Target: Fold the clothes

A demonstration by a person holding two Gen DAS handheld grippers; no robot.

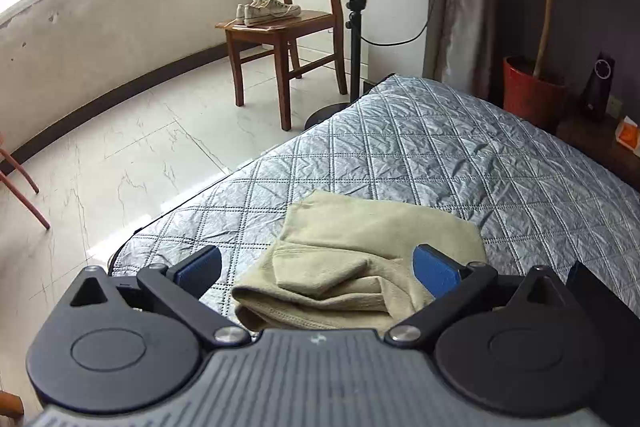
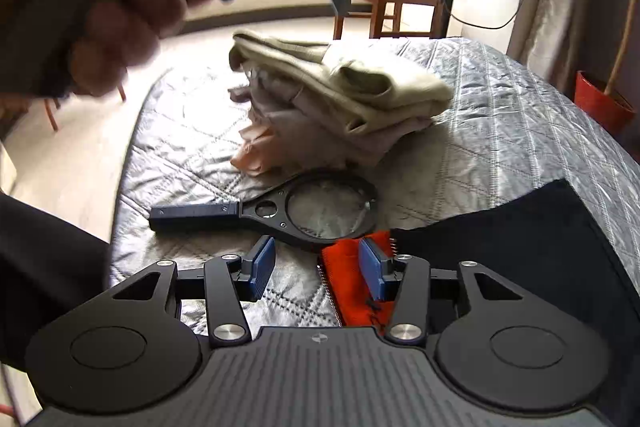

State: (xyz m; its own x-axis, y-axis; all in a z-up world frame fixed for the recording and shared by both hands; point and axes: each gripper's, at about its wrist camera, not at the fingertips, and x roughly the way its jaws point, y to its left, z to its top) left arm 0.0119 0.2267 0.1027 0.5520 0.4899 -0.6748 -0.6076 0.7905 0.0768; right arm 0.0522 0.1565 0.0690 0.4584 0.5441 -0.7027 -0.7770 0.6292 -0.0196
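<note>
A folded beige garment (image 1: 372,243) lies on the grey quilted bed cover (image 1: 460,155) near its left edge. My left gripper (image 1: 318,269) hovers over the garment's near end, open wide, its blue pads (image 1: 200,267) clear of the cloth on both sides. In the right wrist view the same beige garment (image 2: 360,83) tops a stack of folded clothes (image 2: 320,131). My right gripper (image 2: 317,267) is low over the cover, open, with nothing gripped. An orange toothed item (image 2: 344,283) lies under its right pad.
A black magnifying glass (image 2: 312,213) lies between the right gripper and the stack. A dark cloth (image 2: 520,247) covers the bed at right. A blurred hand (image 2: 112,27) is at upper left. A wooden chair with sneakers (image 1: 280,23), a standing fan (image 1: 356,7) and a red plant pot (image 1: 532,91) stand beyond the bed.
</note>
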